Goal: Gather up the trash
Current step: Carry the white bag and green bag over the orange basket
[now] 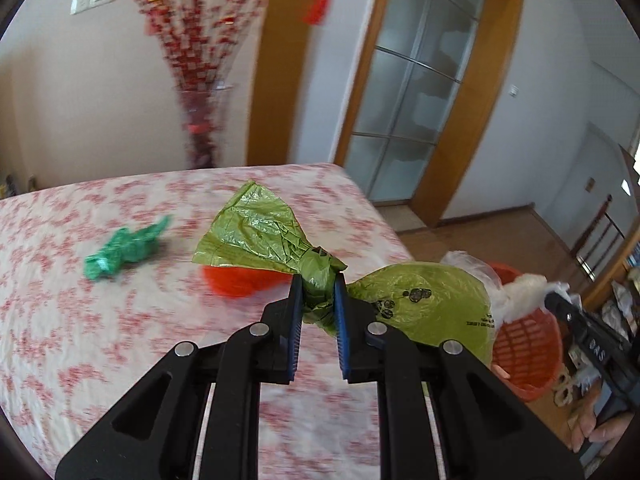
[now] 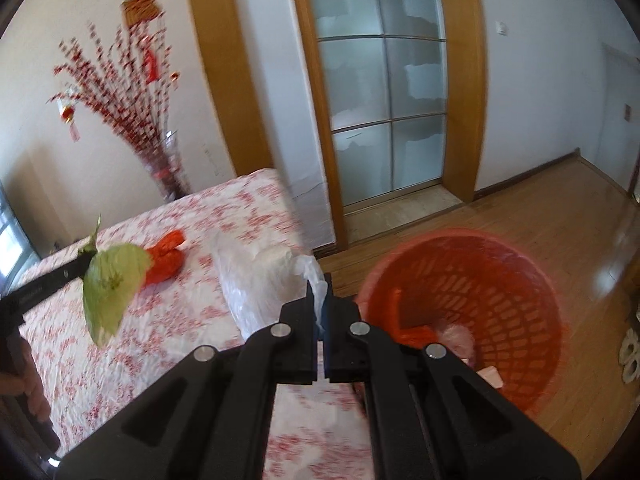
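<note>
My left gripper (image 1: 318, 284) is shut on the twisted middle of a light green plastic bag (image 1: 256, 236), held above the table; the bag also shows in the right wrist view (image 2: 112, 284). My right gripper (image 2: 319, 294) is shut on the neck of a clear plastic bag (image 2: 256, 280) with white stuff inside, held over the table's right edge. An orange mesh trash basket (image 2: 480, 304) stands on the floor just right of it, with some trash inside. A red bag (image 2: 168, 256) and a dark green crumpled bag (image 1: 124, 250) lie on the table.
The table has a white cloth with red flowers (image 1: 80, 320). A vase of red branches (image 1: 200, 128) stands behind the table's far edge. A frosted glass door (image 2: 384, 80) and wooden floor (image 2: 560, 208) lie to the right. Slippers (image 2: 630, 354) lie by the basket.
</note>
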`<state>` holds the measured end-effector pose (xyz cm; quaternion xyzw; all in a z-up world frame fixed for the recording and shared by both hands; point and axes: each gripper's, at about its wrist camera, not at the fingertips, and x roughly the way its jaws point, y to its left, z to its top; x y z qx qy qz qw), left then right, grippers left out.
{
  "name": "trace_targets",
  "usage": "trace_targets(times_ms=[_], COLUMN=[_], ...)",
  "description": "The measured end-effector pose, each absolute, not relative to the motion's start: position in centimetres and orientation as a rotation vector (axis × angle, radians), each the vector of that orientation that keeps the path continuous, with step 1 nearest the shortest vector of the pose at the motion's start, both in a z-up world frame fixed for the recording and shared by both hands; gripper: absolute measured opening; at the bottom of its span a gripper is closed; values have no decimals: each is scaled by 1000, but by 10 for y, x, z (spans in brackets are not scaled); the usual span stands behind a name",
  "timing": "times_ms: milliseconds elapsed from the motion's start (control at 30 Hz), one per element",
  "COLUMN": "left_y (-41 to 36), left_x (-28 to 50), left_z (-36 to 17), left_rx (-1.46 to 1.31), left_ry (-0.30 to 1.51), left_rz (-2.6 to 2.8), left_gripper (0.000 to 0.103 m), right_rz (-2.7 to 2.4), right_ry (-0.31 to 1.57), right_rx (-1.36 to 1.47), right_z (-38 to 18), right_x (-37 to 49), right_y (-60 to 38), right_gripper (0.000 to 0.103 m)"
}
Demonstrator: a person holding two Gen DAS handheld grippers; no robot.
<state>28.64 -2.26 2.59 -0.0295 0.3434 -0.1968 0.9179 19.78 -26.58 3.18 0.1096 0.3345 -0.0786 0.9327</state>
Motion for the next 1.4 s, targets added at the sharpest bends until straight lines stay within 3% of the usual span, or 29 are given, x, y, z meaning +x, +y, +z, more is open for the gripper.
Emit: trace_targets(times_ms=[367,733,1400], left_y=[-123,-211,-268], left_x=[261,244,238], left_z=[15,-8,-37], left_rx=[12,88,122], left_ry=[715,737,809], left_rz=[-596,-730,-830], left_gripper=[14,14,14], right_rz=[-382,-492,-509], right_ry=[606,632,663], right_rx=[262,315,352], right_z=[49,23,-9], right_x=[159,144,143], right_y=[-357,-422,-454], right_gripper=[3,3,3])
